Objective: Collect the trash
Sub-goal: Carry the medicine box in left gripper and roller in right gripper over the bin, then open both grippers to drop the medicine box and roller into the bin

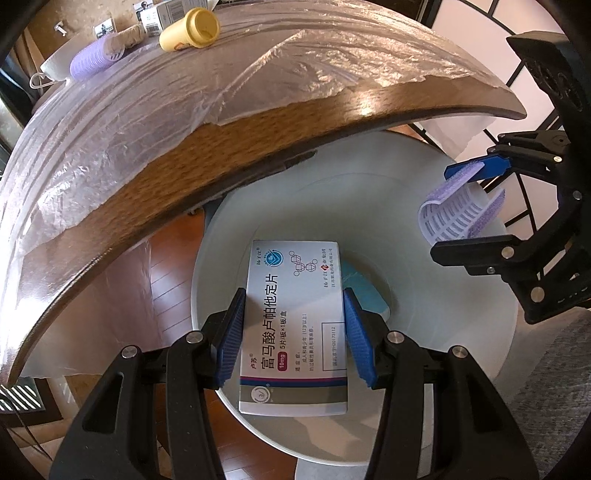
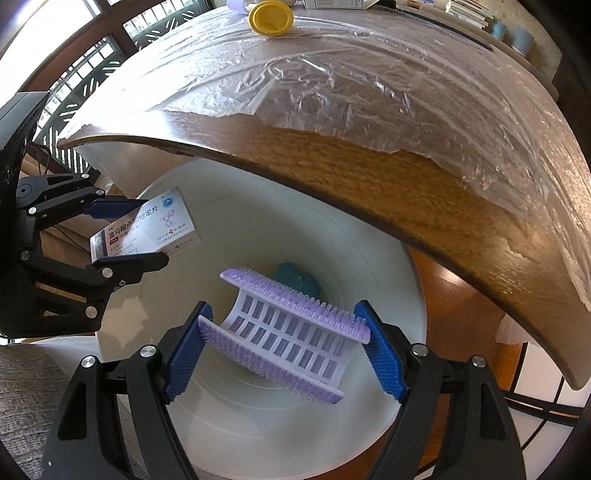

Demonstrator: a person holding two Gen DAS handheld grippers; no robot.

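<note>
Risk first: medicine box point(image 1: 295, 325) and half hair roller point(image 2: 284, 336) held together over one white bin point(image 1: 424, 295), left claw point(image 1: 291, 339) and right claw point(image 2: 284, 350) close side by side. Could clash on the way down, being near each other above the same opening. Box long and flat, gripped across its narrow sides near the middle; could swing or land across the rim at 6 o'clock rather than drop inside. Roller clenched by its bristled edges, bowed under the squeeze; bristles could cling to the ribbed blue pads point(image 2: 380, 354) and hang on after release. Table edge point(image 2: 406, 206) overhanging the bin from 12 to 2 o'clock, close enough to catch a rising claw.

Left claw clenched on the box, both pads flat against its sides. Right claw grasping the roller, pads pressed on its two long edges.

Bin beneath the table, mouth open, nearly bare: one teal wad point(image 2: 295, 282) on the bottom, at 12 o'clock from the roller, kind unclear. Nothing else visible inside.

Yet to be collected on the plastic-covered tabletop: yellow cup point(image 1: 190, 29) lying on its side at 11 o'clock, whole purple roller point(image 1: 98, 55) at 10 o'clock, small cartons point(image 1: 162, 14) behind.
</note>
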